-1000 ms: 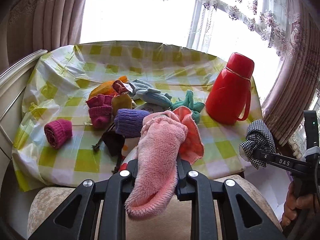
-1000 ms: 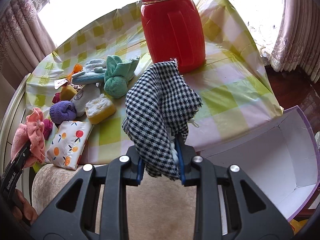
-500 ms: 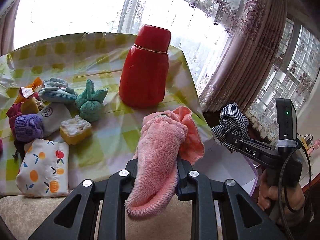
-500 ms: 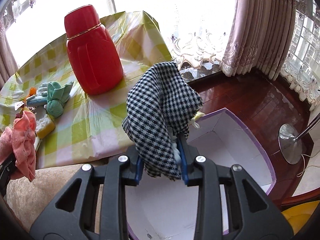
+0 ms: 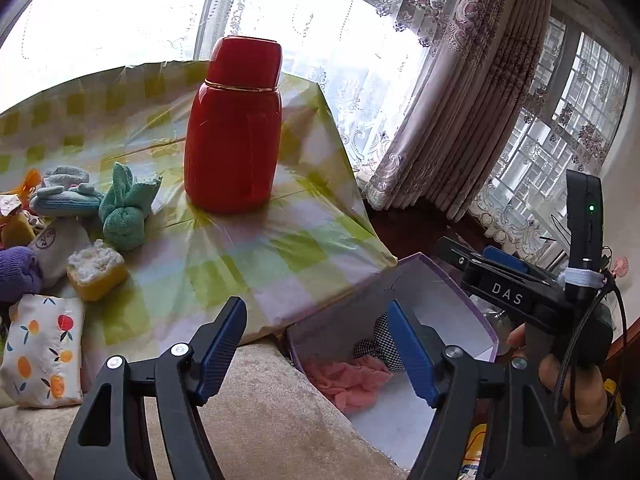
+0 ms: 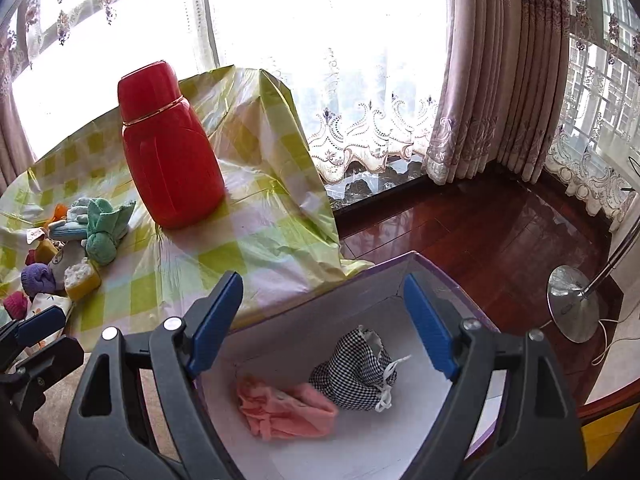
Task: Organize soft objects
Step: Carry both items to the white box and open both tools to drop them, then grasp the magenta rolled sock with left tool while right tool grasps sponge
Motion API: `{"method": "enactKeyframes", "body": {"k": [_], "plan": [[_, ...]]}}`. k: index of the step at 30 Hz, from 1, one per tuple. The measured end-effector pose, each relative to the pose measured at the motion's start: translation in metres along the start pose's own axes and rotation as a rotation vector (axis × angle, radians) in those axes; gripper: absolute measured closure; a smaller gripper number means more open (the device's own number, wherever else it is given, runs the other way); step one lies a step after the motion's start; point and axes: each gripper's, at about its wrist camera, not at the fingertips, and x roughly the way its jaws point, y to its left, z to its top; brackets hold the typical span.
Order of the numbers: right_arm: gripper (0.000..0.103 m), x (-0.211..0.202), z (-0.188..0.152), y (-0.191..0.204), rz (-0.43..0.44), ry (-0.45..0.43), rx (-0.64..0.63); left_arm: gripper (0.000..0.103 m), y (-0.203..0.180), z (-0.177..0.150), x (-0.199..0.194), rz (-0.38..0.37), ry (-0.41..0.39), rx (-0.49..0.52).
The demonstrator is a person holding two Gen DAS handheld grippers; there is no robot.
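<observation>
Box sits off the table's right edge, holding the pink sock and checked pouch; both grippers, left and right, hang above it, jaws apart and empty; remaining soft things, green cloth among them, lie leftward on the table, nearer the left gripper.

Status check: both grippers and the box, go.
Left gripper open, empty. Right gripper open, empty. Pink sock and checked pouch lie in the box. More soft items wait beside the red flask; nothing blocking.
</observation>
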Motion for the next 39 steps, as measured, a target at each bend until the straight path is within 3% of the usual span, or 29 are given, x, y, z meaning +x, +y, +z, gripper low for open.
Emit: {"method": "enactKeyframes", "body": {"k": [15,28,39], "plan": [[0.019,0.001,-0.010,0.057,0.152,0.048,-0.071,0.029,0.060,-0.012,-0.042,0.117,-0.090,-0.098],[0.019,0.022,-0.022,0.149,0.229,0.140,-0.201,0.029,0.175,-0.036,-0.099,0.343,-0.156,-0.317],[0.019,0.041,-0.024,0.215,0.297,0.165,-0.298,0.029,0.275,-0.056,-0.132,0.514,-0.189,-0.476]]}}
